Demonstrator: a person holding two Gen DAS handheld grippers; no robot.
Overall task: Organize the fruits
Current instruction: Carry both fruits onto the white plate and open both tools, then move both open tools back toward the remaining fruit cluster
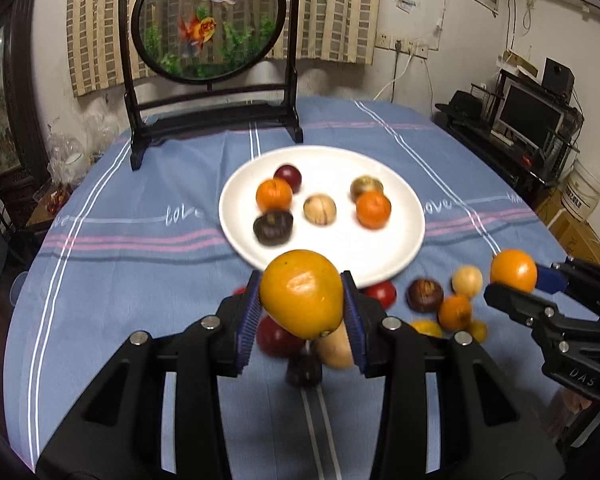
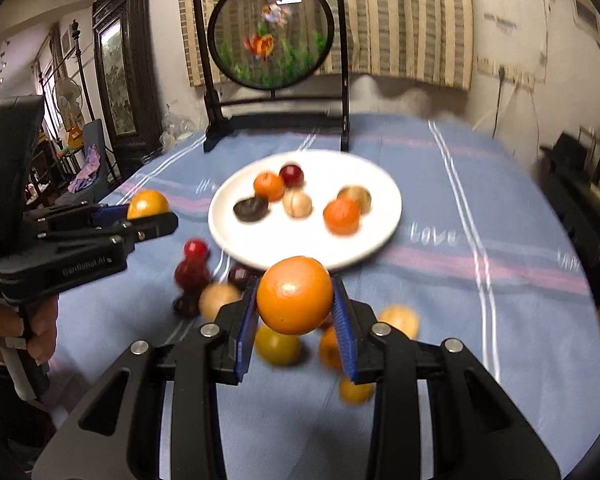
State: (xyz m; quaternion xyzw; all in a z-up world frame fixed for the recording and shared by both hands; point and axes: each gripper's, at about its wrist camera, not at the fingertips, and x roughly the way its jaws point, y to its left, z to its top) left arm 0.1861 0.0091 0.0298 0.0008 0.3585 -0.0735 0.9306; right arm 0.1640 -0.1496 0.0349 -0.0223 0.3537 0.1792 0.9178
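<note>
left tongs (image 1: 303, 312) grip mango (image 1: 302, 294), right tongs (image 2: 296, 316) grip orange (image 2: 295, 295)

— What do we have behind the tabletop (image 1: 140, 248)?

— At its far edge we see a dark-framed round goldfish screen (image 1: 209, 20), and behind it a striped curtain (image 1: 340, 12) on a pale, scuffed wall (image 1: 420, 8).

— And at the sides?

— Past the right edge we find a monitor (image 1: 530, 116) on a black rack; past the left, a dark carved cabinet (image 2: 120, 68) and a standing fan (image 2: 68, 94).
</note>
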